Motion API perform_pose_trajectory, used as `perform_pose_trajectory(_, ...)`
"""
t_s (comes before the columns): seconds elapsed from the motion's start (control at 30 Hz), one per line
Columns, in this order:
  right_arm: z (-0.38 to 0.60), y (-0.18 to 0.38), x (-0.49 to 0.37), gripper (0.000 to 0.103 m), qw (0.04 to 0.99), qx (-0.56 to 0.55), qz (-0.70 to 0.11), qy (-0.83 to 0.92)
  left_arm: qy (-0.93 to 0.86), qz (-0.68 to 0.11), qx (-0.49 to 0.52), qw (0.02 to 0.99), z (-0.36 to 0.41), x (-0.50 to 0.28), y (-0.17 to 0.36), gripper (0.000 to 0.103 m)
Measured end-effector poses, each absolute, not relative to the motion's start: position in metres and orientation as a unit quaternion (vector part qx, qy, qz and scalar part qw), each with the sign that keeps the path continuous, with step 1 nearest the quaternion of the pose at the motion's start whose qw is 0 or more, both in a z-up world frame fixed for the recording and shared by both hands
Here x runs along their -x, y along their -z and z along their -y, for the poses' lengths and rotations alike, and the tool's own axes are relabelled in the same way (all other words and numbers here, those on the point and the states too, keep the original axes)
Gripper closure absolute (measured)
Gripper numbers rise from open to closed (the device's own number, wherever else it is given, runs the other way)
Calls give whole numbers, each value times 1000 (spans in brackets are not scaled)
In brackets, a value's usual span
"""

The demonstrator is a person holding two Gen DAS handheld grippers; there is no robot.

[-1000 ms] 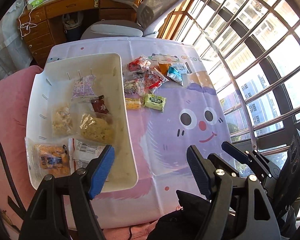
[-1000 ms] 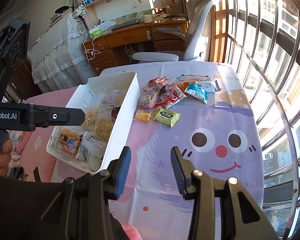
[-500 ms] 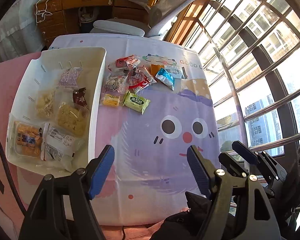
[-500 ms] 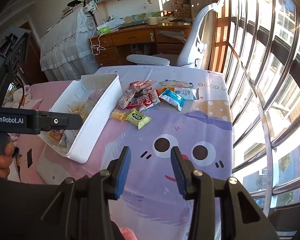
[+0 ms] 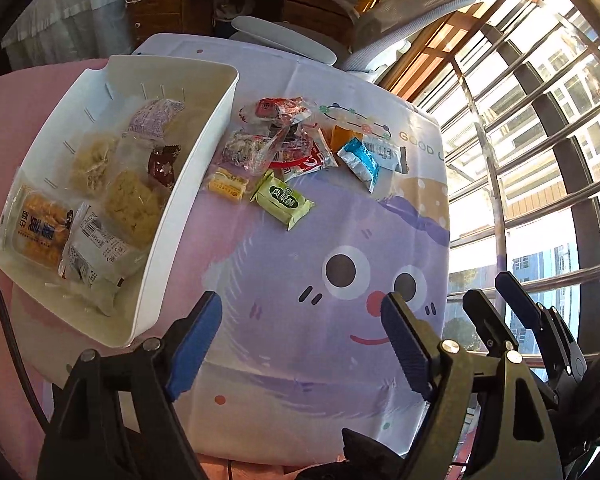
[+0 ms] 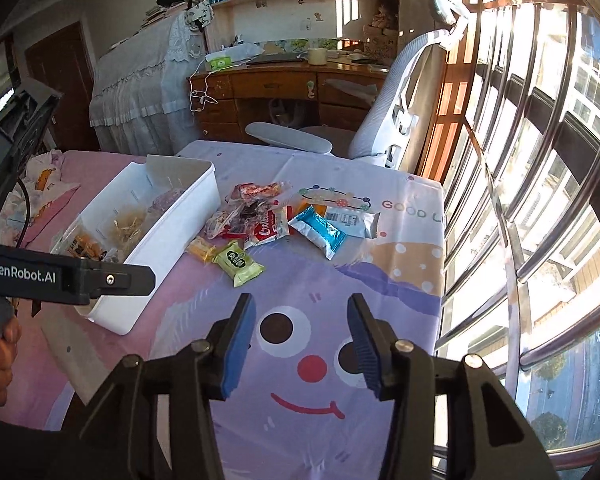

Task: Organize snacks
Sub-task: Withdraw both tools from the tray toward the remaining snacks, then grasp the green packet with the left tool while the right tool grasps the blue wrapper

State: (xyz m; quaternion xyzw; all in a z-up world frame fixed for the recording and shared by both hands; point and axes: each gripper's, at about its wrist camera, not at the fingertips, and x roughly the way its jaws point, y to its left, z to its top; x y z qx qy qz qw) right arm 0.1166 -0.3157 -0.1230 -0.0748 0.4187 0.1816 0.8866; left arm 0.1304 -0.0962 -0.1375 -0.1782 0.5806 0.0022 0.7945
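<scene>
A white bin (image 5: 188, 216) sits along the left edge of a table spread with a cartoon-face cloth (image 5: 340, 320), already holding part of the haul — an orange-labelled pastry pack (image 5: 40, 224) and a grey barcode packet (image 5: 100, 248) at its near end, two clear bags of pale crisps (image 5: 128, 204) in the middle, a dark red candy (image 5: 162, 164) and a purple-print wrapper (image 5: 156, 118) farther back. Loose snacks lie just beside the bin toward the table's far edge: a green packet (image 6: 238, 262), a small yellow one (image 6: 202, 248), a red-and-white cookie pouch (image 6: 266, 230), a blue pouch (image 6: 320, 232) and crumpled clear wrappers (image 5: 276, 110). The left gripper (image 5: 300, 344) hovers over the near edge, jaws spread wide and just been opening, nothing between them. The right gripper (image 6: 300, 344) has also been opening — empty over the printed face
</scene>
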Motion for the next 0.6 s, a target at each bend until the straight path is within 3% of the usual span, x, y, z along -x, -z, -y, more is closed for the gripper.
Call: perform_pose_trajectory(0.6,305,189,-216,49,878,116,-423,-191,-108,-599,245,755,98,-225,231,21)
